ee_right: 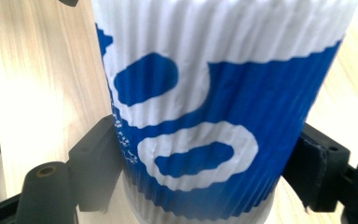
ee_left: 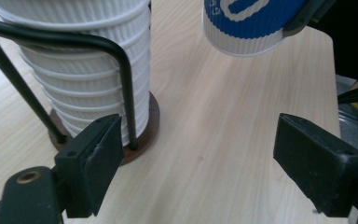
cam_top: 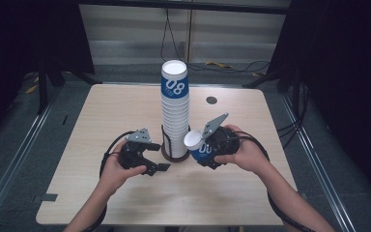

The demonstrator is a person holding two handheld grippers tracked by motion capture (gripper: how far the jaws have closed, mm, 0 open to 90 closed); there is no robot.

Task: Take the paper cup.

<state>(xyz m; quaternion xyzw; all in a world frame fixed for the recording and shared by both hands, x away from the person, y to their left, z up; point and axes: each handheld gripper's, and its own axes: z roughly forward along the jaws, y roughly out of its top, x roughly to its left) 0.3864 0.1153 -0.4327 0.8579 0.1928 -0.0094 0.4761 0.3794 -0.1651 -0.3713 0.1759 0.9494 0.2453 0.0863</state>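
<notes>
Left gripper (cam_top: pixel 155 163): jaws spread wide, nothing between them, low over the table (cam_top: pixel 101 121). Just ahead of its left jaw in the left gripper view: cup stack (cam_top: pixel 175 108), nested ribbed white cups, top one blue-printed, standing in a black wire holder (ee_left: pixel 121 79) on a round dark base (ee_left: pixel 147 126). Stack sits between the two grippers. Right gripper (cam_top: pixel 204 150): jaws clamped on the sides of a single paper cup (cam_top: pixel 196 145), blue and white, tilted, rim toward the stack, clear of the tabletop. Small dark disc (cam_top: pixel 211 100) on the table beyond, well apart.
</notes>
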